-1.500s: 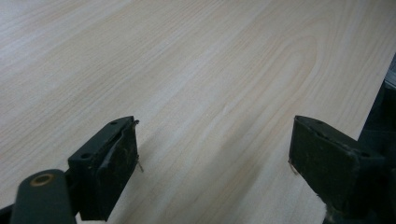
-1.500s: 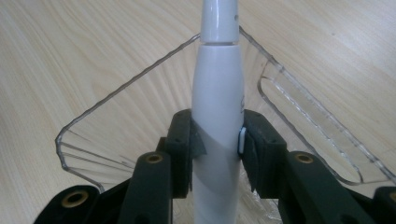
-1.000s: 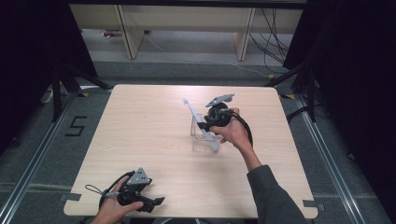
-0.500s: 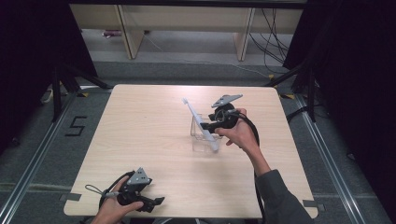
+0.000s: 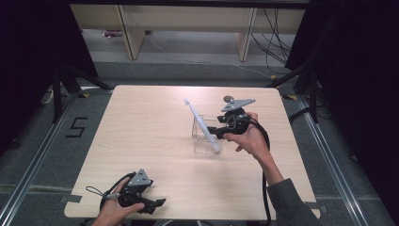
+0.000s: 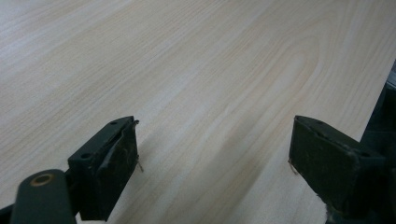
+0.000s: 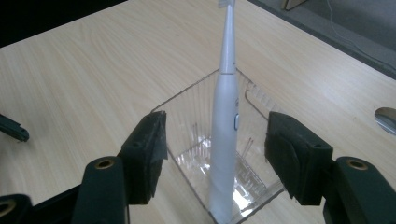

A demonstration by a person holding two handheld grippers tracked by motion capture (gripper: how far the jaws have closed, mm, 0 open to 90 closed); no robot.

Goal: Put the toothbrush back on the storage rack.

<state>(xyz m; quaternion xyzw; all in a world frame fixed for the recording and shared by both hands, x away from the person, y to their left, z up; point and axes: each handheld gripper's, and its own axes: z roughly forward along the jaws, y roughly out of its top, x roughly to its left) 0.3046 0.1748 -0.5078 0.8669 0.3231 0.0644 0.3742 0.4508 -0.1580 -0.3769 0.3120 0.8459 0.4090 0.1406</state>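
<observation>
Standing toothbrush (image 7: 225, 140) in clear cup (image 7: 196, 100), right tongs (image 7: 215, 156) just opening

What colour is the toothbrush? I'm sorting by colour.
White toothbrush, clearest in the right gripper view.

A white electric toothbrush (image 7: 224, 140) stands tilted in a clear, ribbed, square plastic cup (image 7: 196, 112), its base in the cup's near corner and its brush head leaning away. Both sit just ahead of the right claw (image 7: 215, 154), between its spread pads, untouched.

Grey floor (image 5: 42, 141), pale shelving (image 5: 188, 28) behind
</observation>
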